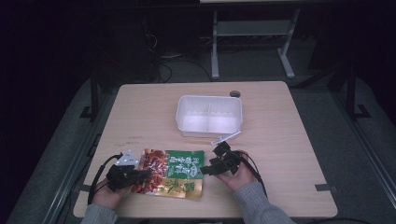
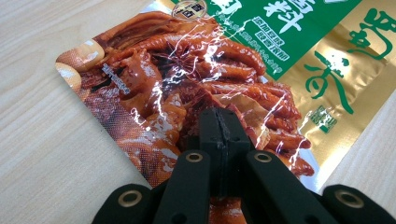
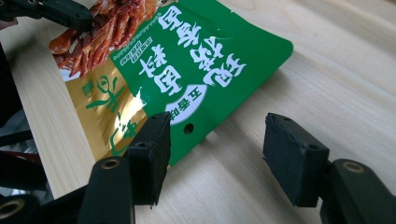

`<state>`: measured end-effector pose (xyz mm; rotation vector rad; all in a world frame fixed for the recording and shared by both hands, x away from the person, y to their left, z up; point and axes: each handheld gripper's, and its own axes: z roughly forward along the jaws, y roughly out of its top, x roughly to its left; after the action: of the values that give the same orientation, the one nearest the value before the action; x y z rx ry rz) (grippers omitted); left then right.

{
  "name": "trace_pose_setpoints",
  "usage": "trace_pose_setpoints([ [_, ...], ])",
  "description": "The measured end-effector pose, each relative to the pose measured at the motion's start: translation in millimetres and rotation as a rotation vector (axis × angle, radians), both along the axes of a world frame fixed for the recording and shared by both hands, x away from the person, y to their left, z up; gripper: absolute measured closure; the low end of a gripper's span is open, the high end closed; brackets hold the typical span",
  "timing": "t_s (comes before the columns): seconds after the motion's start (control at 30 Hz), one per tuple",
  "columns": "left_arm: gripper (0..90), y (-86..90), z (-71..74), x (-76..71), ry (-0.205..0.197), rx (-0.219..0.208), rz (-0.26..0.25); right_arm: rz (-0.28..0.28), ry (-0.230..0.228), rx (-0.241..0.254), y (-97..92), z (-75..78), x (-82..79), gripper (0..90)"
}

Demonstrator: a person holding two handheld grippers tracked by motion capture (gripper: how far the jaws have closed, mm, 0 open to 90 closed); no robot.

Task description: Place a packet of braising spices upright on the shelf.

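the snack pouch (image 1: 172, 173) lies flat on the counter (image 1: 289, 154). left gripper (image 2: 219, 122) is clamped on its red end as an anchor; right gripper (image 3: 219, 144), jaws apart, straddles the green edge to grasp.

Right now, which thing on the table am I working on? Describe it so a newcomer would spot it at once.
On the light wooden table, look at the near edge, in front of the white plastic tub. The flat, glossy foil food pouch lies there between the two black grippers. It is the one printed item: green and gold with white characters and a reddish food photo.
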<state>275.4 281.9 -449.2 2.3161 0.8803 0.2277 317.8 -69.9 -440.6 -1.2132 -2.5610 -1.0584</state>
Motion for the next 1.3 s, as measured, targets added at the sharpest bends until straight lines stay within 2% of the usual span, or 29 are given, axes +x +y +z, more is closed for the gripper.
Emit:
trace_pose_setpoints([
  [0.33, 89.4, -0.8, -1.6, 0.1, 0.003, 0.003, -0.002, 0.029, 0.040, -0.015, 18.6, -10.2, 2.9, 46.3],
  [0.53, 88.7, -0.9, -2.1, 0.2, 0.006, -0.002, 0.000, 0.049, 0.041, -0.015, 27.3, -12.2, 2.0, 49.0],
  [0.67, 88.5, -1.1, -2.2, 0.2, 0.006, 0.003, -0.003, 0.066, 0.039, 0.002, 33.0, -11.6, 0.7, 51.9],
  [0.8, 88.3, -1.5, -2.2, 0.3, 0.006, 0.003, -0.005, 0.081, 0.042, 0.008, 39.1, -10.9, 0.0, 58.0],
  [0.9, 87.6, -1.7, -2.3, 0.1, 0.007, 0.002, -0.006, 0.085, 0.060, 0.006, 43.6, -13.4, 2.3, 68.0],
  [1.13, 86.2, -1.8, -2.4, 0.1, 0.009, -0.002, -0.009, 0.073, 0.091, 0.027, 42.9, -17.3, 7.0, 78.2],
  [1.3, 82.4, -2.2, -1.3, -0.7, -0.004, -0.003, -0.010, 0.062, 0.095, 0.055, 40.3, -16.1, 8.5, 84.0],
])
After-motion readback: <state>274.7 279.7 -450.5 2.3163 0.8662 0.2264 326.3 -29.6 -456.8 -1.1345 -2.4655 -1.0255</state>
